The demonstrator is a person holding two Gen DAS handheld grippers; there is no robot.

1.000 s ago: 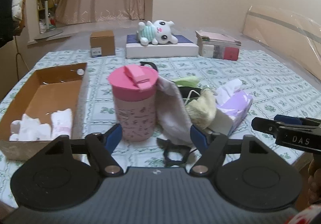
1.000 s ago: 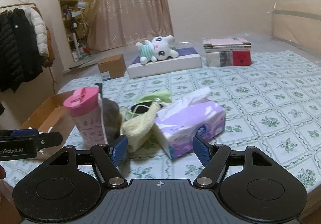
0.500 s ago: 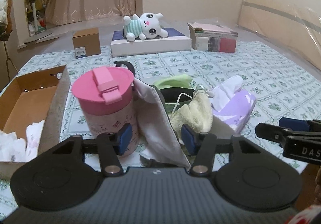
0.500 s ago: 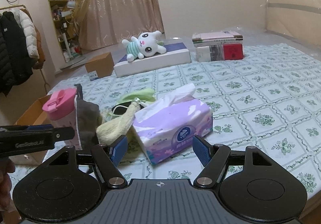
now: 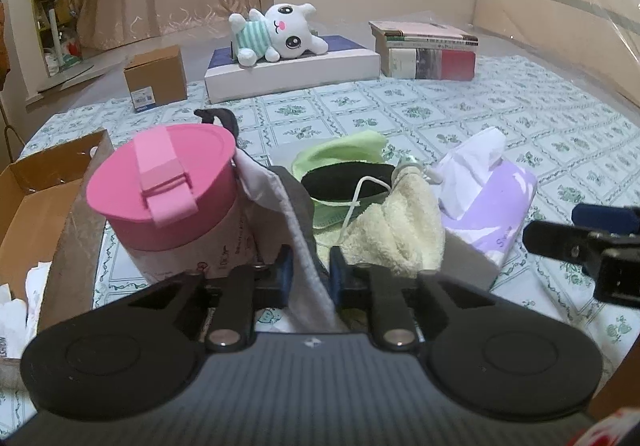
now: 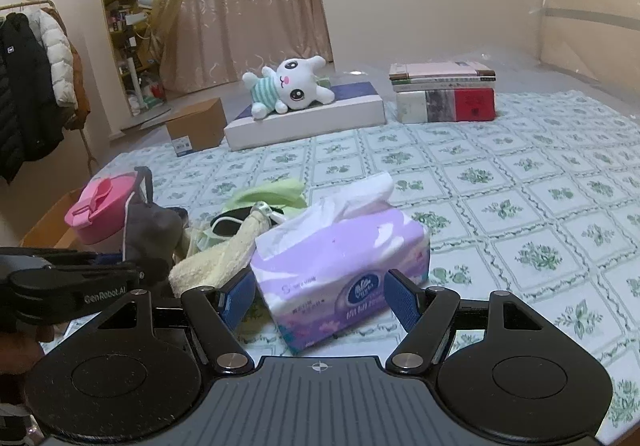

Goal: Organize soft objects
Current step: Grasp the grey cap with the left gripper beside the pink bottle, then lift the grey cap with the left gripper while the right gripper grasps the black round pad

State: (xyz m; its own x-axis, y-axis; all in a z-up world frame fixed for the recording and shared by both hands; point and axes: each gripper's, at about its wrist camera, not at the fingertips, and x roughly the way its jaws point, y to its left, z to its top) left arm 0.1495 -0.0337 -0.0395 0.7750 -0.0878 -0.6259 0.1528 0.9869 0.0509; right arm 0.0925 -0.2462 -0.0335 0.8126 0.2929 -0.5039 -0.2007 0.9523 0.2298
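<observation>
Left gripper [image 5: 310, 272] jaws closing on grey cloth [image 5: 298, 230] between them. Right gripper [image 6: 320, 298] jaws wide, tissue pack [image 6: 340, 266] between, untouched. Box [image 5: 48, 206] holds white items [image 5: 16, 298].

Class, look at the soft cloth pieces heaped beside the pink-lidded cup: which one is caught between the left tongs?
The grey fabric pouch leaning on the pink-lidded cup: the left tongs are closing on its edge. The fluffy pale-yellow towel and light-green cloth lie free.
</observation>
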